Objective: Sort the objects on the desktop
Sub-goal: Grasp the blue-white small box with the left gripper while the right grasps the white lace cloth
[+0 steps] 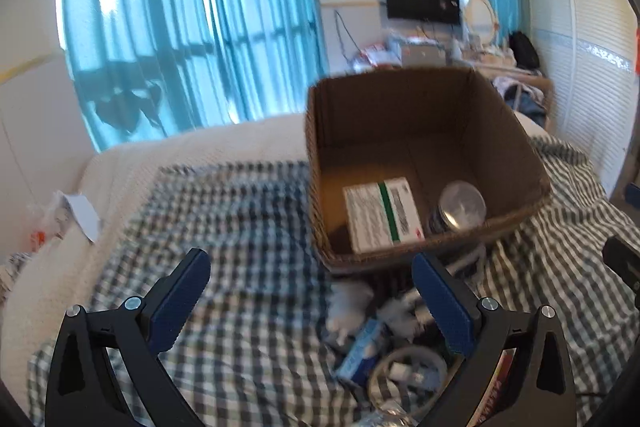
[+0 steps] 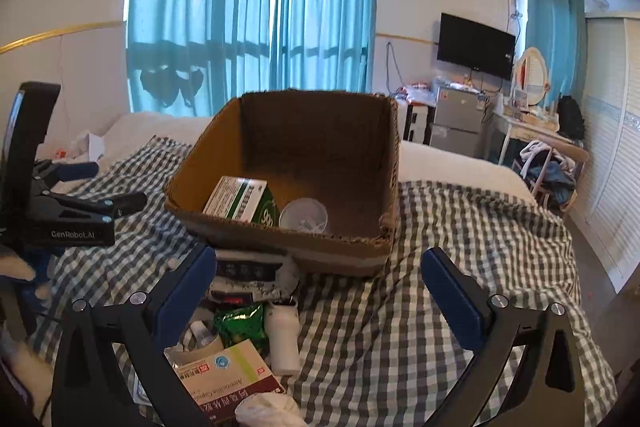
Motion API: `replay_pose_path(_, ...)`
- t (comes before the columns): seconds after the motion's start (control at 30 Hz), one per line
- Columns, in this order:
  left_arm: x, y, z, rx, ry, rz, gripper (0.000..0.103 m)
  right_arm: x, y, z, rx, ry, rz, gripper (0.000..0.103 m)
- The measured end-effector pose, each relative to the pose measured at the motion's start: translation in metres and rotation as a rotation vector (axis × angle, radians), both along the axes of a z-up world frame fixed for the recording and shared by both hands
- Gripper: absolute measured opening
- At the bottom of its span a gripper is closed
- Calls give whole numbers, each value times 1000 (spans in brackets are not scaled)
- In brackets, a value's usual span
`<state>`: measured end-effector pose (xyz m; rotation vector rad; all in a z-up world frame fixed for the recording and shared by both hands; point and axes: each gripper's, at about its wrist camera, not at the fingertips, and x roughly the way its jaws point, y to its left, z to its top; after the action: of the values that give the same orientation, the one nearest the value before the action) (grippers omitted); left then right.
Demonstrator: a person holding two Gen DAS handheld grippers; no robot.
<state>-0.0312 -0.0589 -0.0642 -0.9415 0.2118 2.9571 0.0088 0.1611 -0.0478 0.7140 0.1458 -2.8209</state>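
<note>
Sorting was barely begun: a green-striped box [image 1: 382,213] and a clear lidded tub [image 1: 462,205] lay in the cardboard box [image 1: 516,147]; the remaining pile [image 2: 244,343] stayed on the checked cloth [image 2: 460,239]. The left gripper [image 1: 312,291] and right gripper [image 2: 316,287] were both spread wide, empty.

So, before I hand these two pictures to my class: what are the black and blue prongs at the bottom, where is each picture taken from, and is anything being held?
Each picture comes from a wide-angle camera on a hand-held gripper, looking along its two fingers. One shows the left gripper, the other the right gripper. Both are open and hold nothing. Ahead, on a checked cloth, stands a cardboard box holding a green and white carton and a clear round container. Nearer lies a pile still outside the box: a white bottle, a green packet and a medicine box.
</note>
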Motion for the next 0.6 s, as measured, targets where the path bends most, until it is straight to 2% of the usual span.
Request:
replay_pose_path(0.13, -4, -5, -23, -18, -64, 3, 103, 0, 0, -13, 2, -38, 18, 103)
replay_pose_path(0.33, -12, -11, -45, -31, -127, 9, 99, -1, -6, -48, 36, -148, 46, 103)
replay_pose_path(0.6, -21, -8, -81, -63, -217, -9, 94, 4, -19, -76, 98, -223, 75, 103)
